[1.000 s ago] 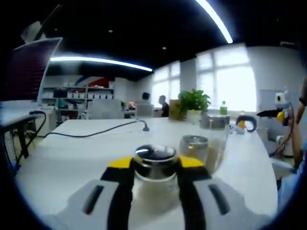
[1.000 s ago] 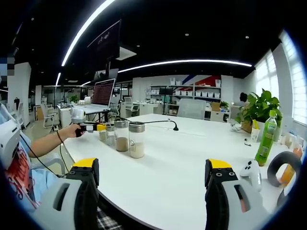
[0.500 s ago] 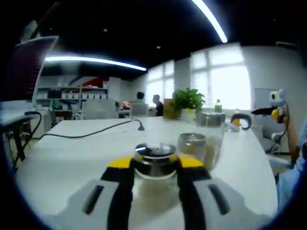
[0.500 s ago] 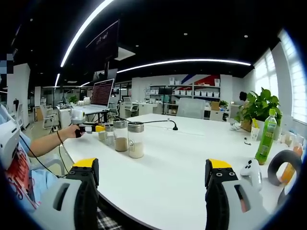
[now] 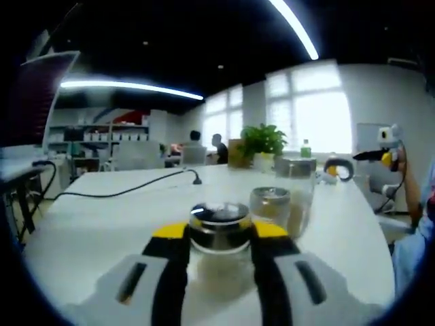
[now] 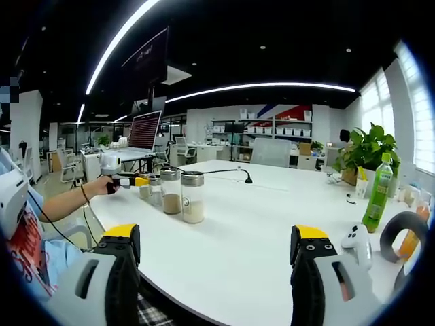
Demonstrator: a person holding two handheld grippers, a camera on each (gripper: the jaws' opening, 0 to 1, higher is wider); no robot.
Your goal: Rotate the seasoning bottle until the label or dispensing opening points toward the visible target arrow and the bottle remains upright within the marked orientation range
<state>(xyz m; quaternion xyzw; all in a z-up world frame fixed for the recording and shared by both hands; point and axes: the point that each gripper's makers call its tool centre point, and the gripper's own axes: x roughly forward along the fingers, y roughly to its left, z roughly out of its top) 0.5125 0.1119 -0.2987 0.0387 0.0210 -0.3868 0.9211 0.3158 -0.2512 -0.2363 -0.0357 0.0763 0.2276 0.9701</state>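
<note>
On the white table (image 6: 258,224), my left gripper (image 5: 219,238) pinches the nearest seasoning bottle (image 5: 219,234) by its sides, upright between the jaws. My right gripper (image 6: 214,261) hangs spread and empty, well apart.

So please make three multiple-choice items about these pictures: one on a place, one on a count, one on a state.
1. Where does the green bottle stand?
A. near the potted plant
B. between the right gripper's jaws
C. on the floor

2. How many seasoning jars stand in a row on the table?
A. one
B. three
C. six

3. How is the left gripper?
A. open above the table
B. shut on the nearest jar
C. lying flat

Answers: 1 A, it stands at the table's far side by the plant. 2 B, three lidded jars show in both views. 3 B, its jaws press both sides of the jar.
</note>
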